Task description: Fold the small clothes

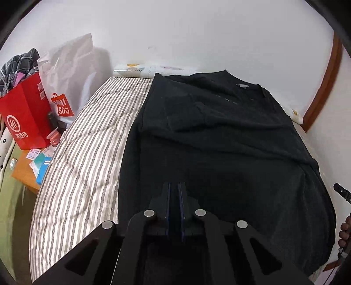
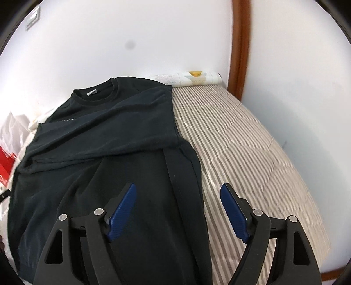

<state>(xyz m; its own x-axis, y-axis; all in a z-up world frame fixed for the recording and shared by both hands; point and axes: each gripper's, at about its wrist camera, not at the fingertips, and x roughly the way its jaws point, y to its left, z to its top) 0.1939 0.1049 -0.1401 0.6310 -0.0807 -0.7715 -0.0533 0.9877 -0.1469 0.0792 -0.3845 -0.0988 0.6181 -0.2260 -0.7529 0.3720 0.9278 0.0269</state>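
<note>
A black T-shirt [image 2: 105,140] lay spread on the striped bed [image 2: 241,142], sleeves folded inward. The left gripper [image 1: 174,186] hovered above the shirt's hem, jaws clenched empty. The right gripper [image 2: 178,197] hung over the shirt's edge, jaws released.

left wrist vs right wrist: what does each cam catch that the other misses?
Left wrist only: the shut left gripper over the shirt, nothing visibly between its pads; a red bag, a white bag and small boxes beside the bed; a hand at the right edge.

Right wrist only: the open right gripper, empty, with blue pads; a sleeve folded across the shirt's chest; a wall switch.

Both: the black shirt flat on the striped mattress, white wall, brown trim.
</note>
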